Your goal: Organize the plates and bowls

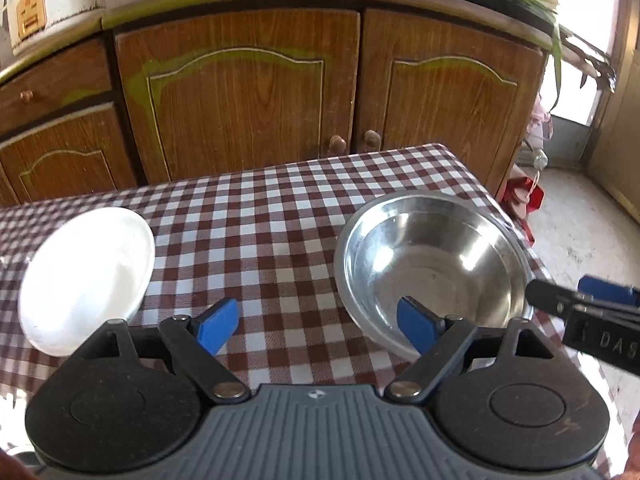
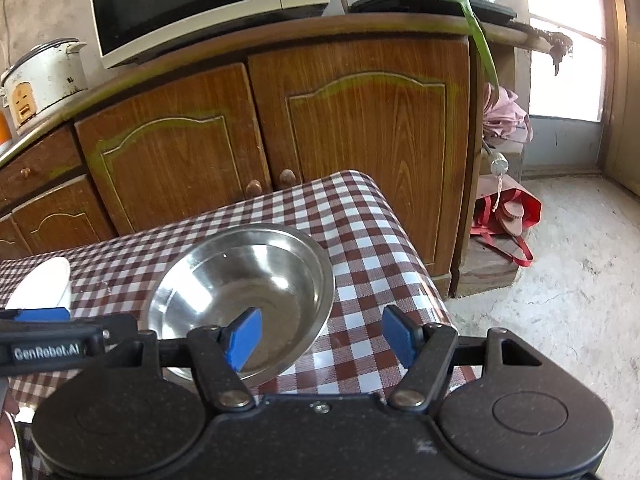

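Left wrist view: one round white plate (image 1: 86, 276) lies near the left edge of the table (image 1: 256, 216), which wears a brown-and-white checked cloth, and one shiny round steel bowl (image 1: 434, 264) sits near the right edge, well apart. The left tool (image 1: 318, 326) hangs wide, holding nothing, its right blue pad (image 1: 416, 330) over the bowl's near rim.

Right wrist view: the same single bowl (image 2: 244, 296) and plate (image 2: 42, 286). The right tool (image 2: 322, 338) gapes wide and empty, straddling the bowl's right rim.
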{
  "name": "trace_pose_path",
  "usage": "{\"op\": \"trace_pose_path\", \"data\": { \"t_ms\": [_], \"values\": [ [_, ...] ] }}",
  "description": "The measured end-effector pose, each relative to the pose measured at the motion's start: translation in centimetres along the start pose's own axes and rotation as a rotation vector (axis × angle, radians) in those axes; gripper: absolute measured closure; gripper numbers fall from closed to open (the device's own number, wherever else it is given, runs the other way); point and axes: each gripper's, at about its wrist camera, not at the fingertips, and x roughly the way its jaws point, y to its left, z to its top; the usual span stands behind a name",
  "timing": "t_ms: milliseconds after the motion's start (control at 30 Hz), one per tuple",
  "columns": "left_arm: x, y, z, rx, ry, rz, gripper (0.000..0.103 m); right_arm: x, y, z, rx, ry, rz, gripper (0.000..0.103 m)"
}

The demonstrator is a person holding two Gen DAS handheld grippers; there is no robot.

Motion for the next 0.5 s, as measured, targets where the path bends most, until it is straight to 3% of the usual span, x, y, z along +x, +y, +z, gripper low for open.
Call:
{"op": "trace_pose_path", "data": {
  "t_ms": [333, 500],
  "values": [
    [4.5, 0.0, 0.0, -0.002, 0.075, 0.007, 0.015, 4.2, -0.9, -0.7, 0.022, 0.035, -0.021, 0.023],
    [6.0, 0.0, 0.6, -0.017, 0.073, 0.0, 0.016, 5.8, -1.7, -0.7, 0.071, 0.025, -0.023, 0.023]
  ]
}}
